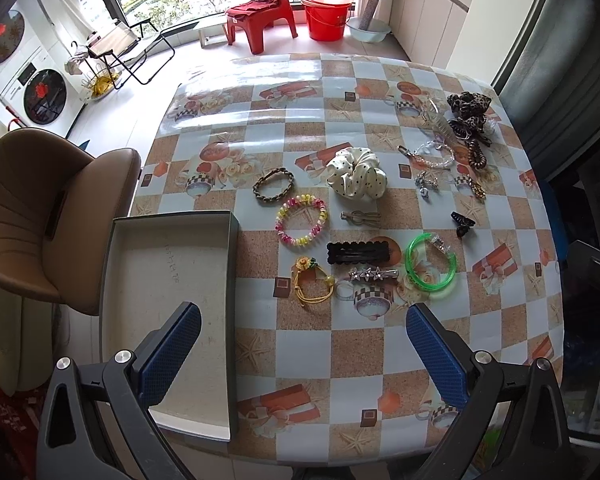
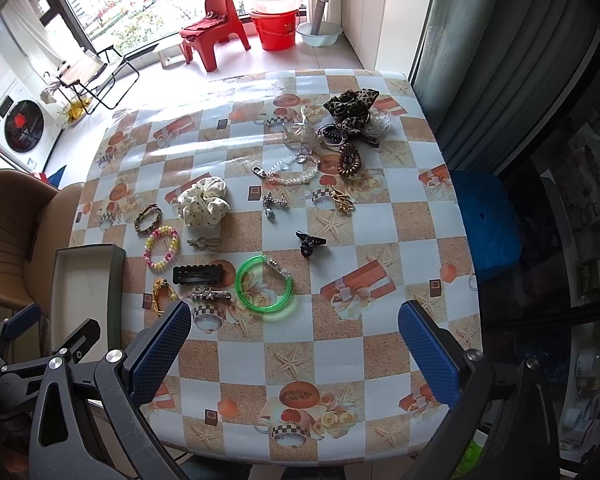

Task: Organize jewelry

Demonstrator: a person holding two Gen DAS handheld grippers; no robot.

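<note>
Jewelry and hair accessories lie spread on the checkered tablecloth [image 1: 340, 352]. An empty grey box [image 1: 168, 280] sits at the table's left edge; it also shows in the right wrist view [image 2: 84, 280]. Beside it lie a yellow flower hair tie [image 1: 312, 280], a pink-yellow bead bracelet [image 1: 302, 224], a brown braided bracelet [image 1: 273, 186], a black clip [image 1: 358, 253], a star clip [image 1: 374, 274] and a green bangle [image 1: 432, 272]. A cream dotted scrunchie [image 1: 356, 174] lies mid-table. My left gripper [image 1: 304, 352] is open and empty above the near table. My right gripper [image 2: 294, 356] is open and empty.
A leopard scrunchie [image 2: 350, 110], spiral hair ties, a clear bead chain [image 2: 292, 172] and a black claw clip [image 2: 310, 242] lie at the far right. A brown chair [image 1: 40, 216] stands left of the table. A blue stool [image 2: 488, 220] stands at the right.
</note>
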